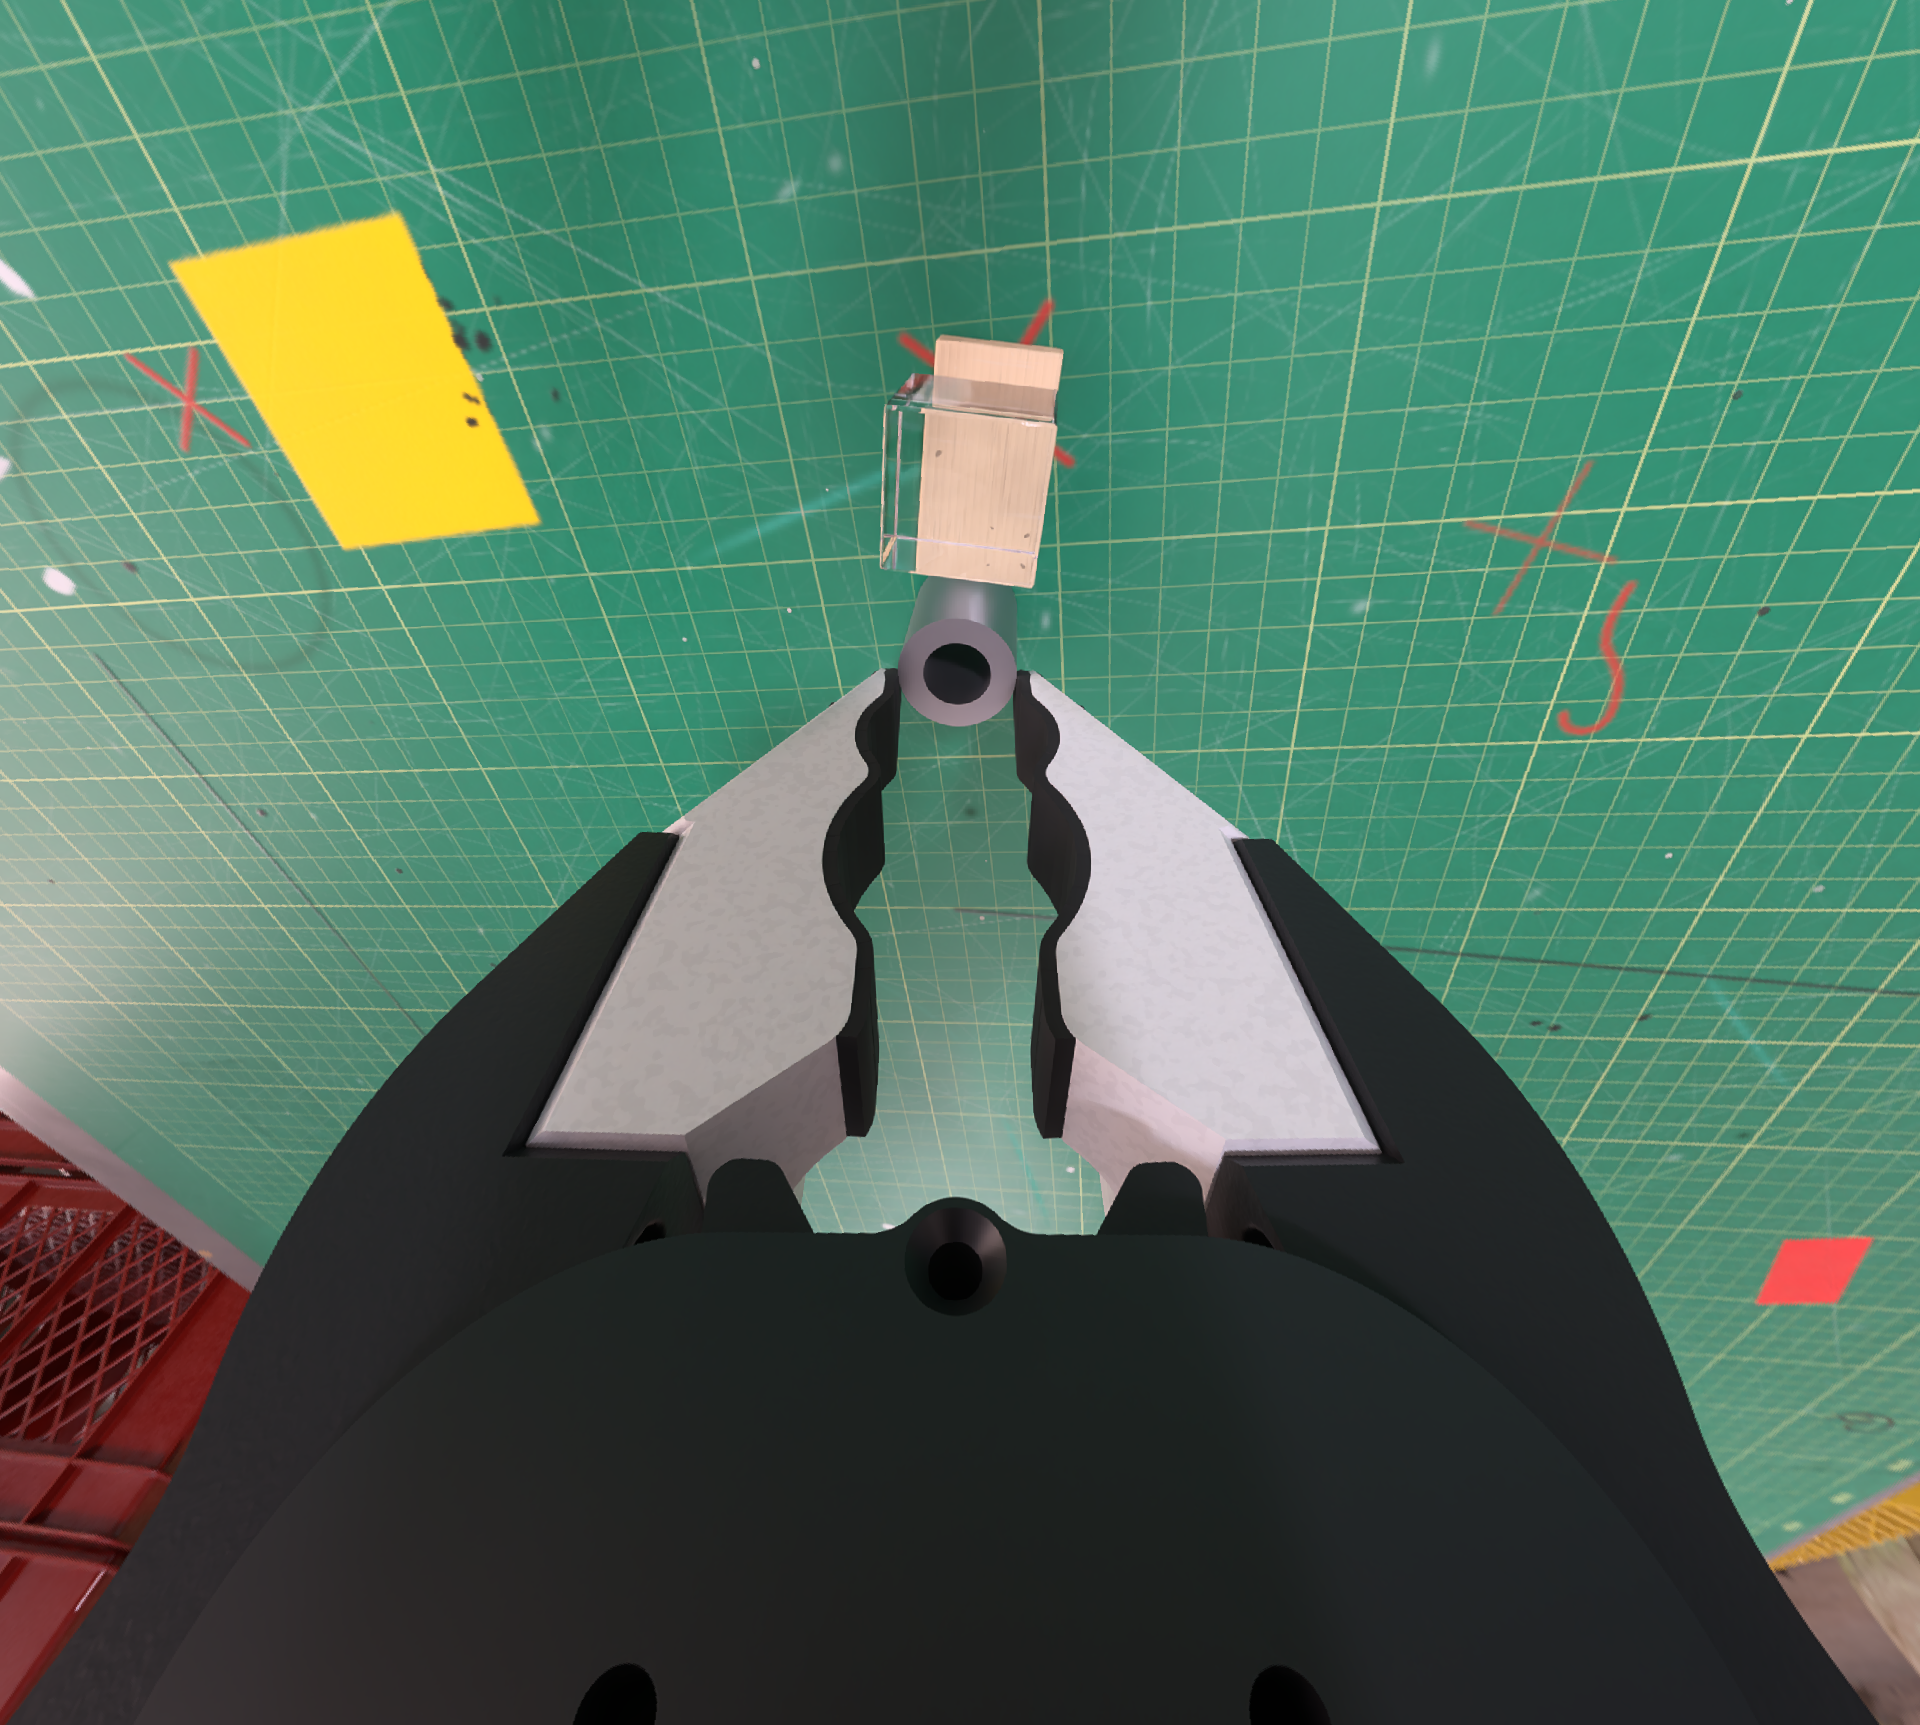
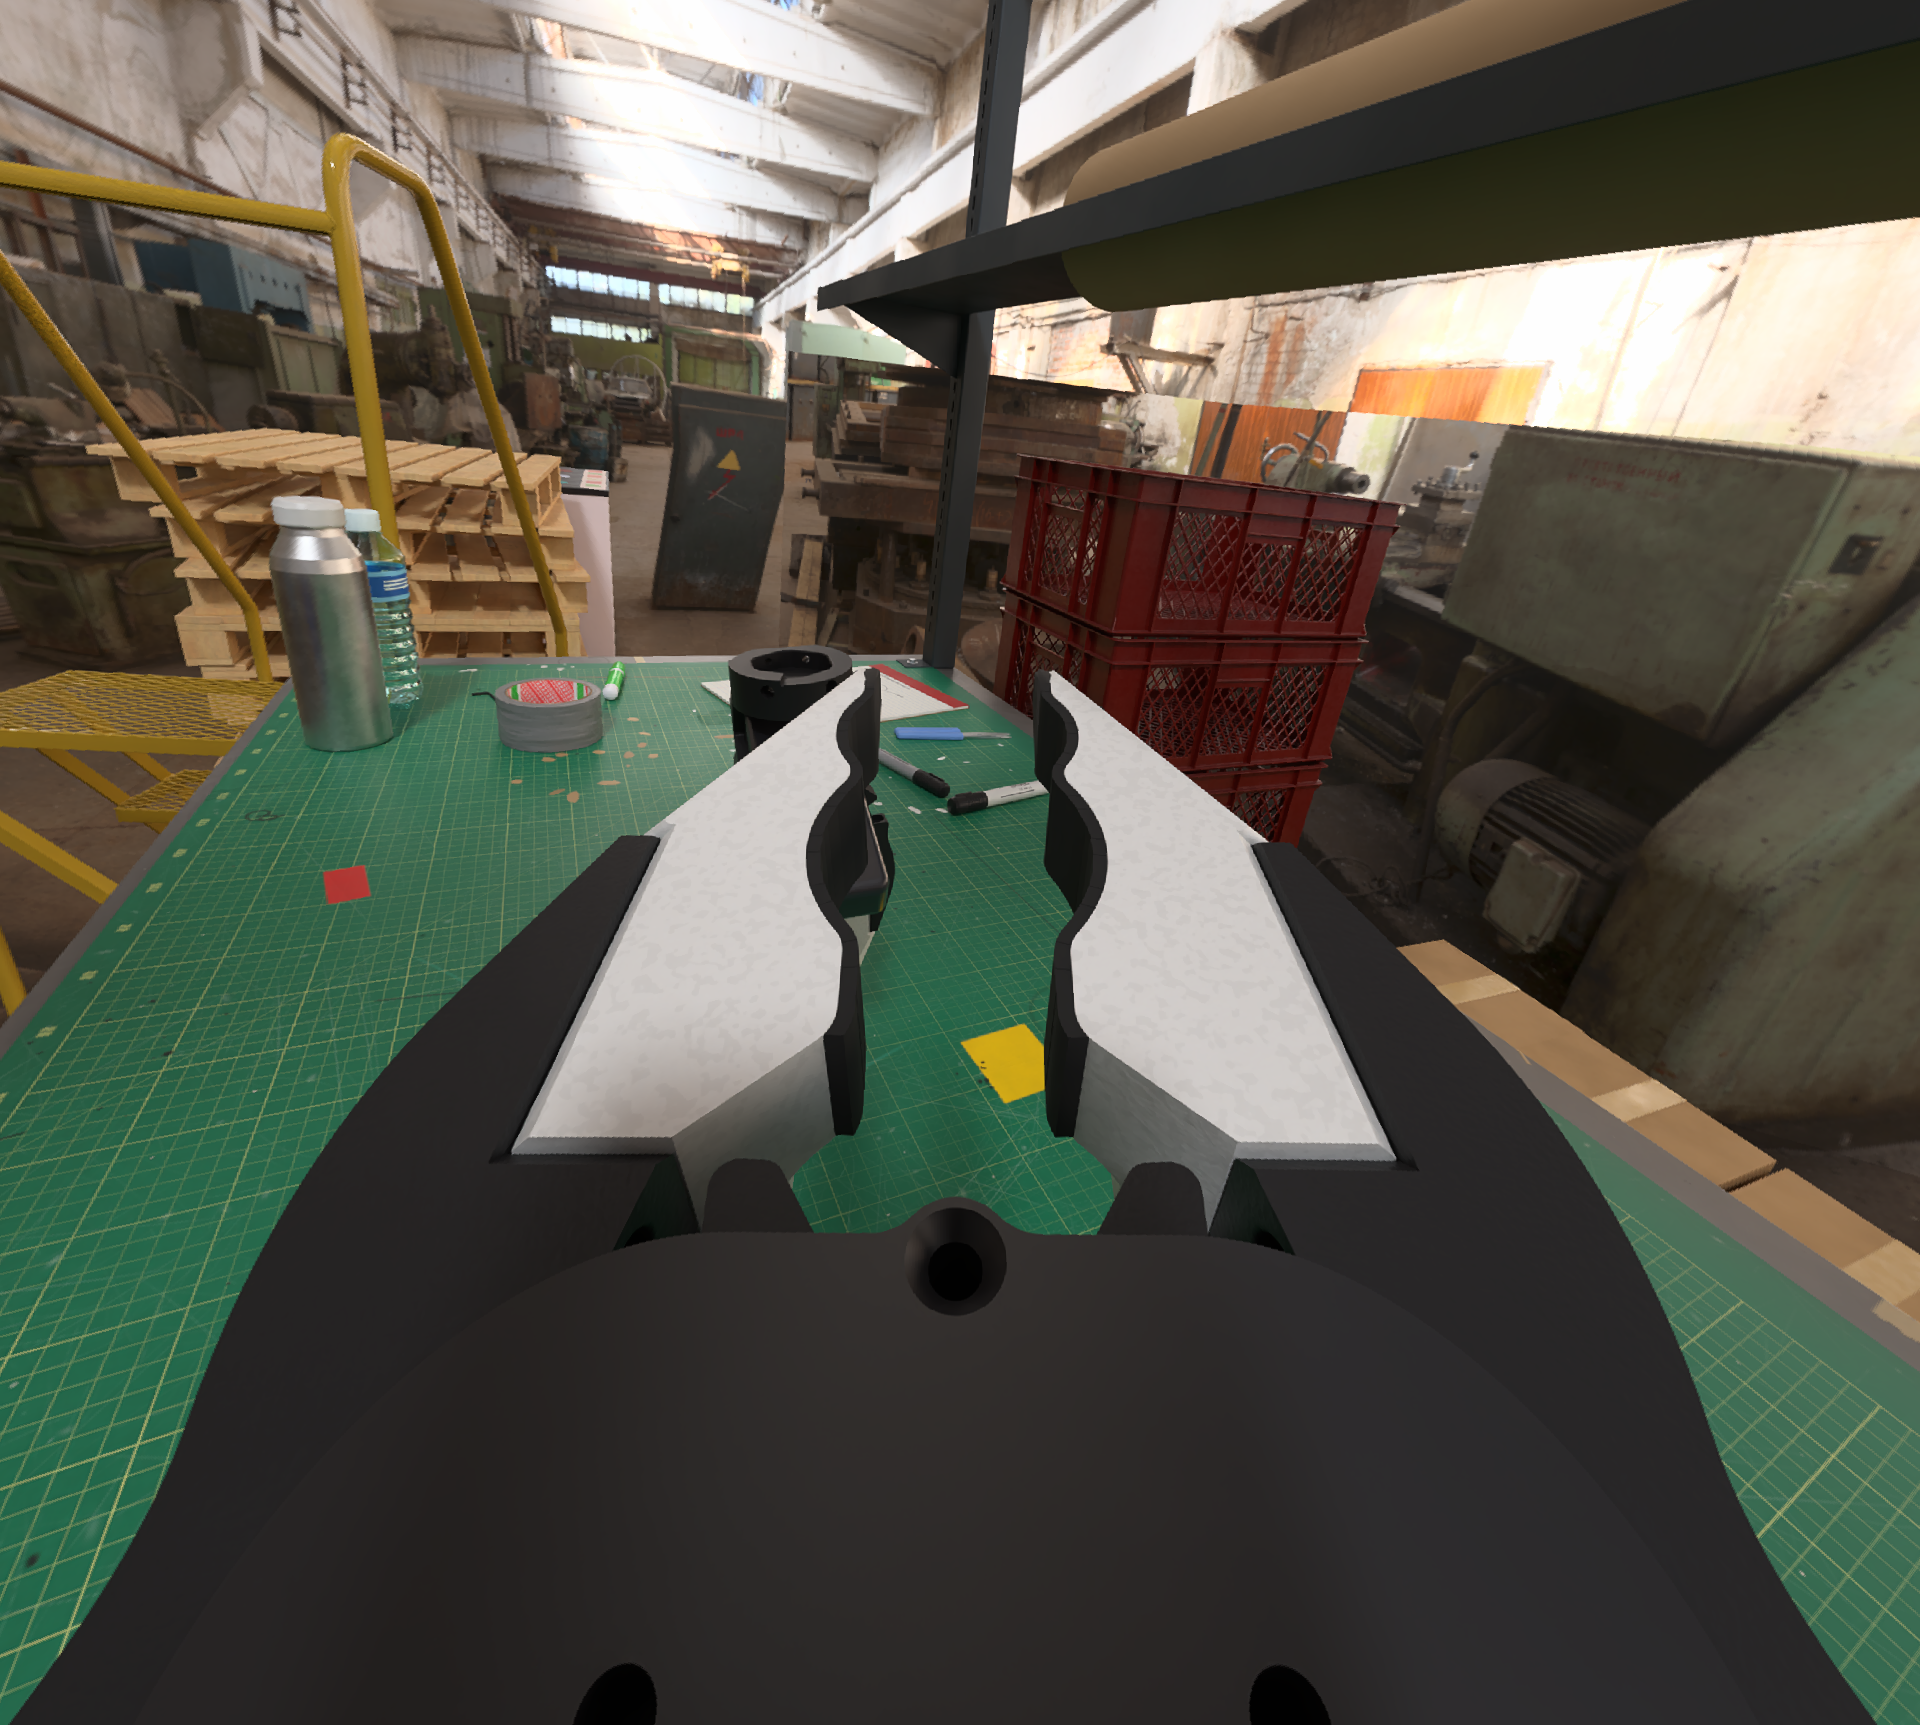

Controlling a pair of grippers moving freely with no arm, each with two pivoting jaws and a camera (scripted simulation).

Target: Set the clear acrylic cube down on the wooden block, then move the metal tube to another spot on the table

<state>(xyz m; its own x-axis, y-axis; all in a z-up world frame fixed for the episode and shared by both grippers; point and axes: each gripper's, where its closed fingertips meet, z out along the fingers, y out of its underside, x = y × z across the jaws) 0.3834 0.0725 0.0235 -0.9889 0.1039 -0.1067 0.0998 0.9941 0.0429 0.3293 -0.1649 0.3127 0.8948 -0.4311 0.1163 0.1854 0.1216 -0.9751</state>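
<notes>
In the left wrist view, my left gripper (image 1: 956, 688) points down at the green mat (image 1: 1351, 221). Its fingertips are closed on the sides of the grey metal tube (image 1: 957, 673), seen end-on with its hollow bore facing the camera. Just beyond the tube, the clear acrylic cube (image 1: 961, 496) rests on the wooden block (image 1: 1003, 371), which shows through it and past its far edge. In the right wrist view, my right gripper (image 2: 956, 688) is open and empty, held level above the mat. The cube, block and tube do not show in that view.
A yellow patch (image 1: 353, 376) and a red patch (image 1: 1813, 1270) lie on the mat. A red crate (image 1: 73, 1312) stands past the table edge. At the far end are a metal bottle (image 2: 327, 626), tape roll (image 2: 549, 714), black holder (image 2: 784, 688), markers (image 2: 914, 776) and a shelf post (image 2: 966, 428).
</notes>
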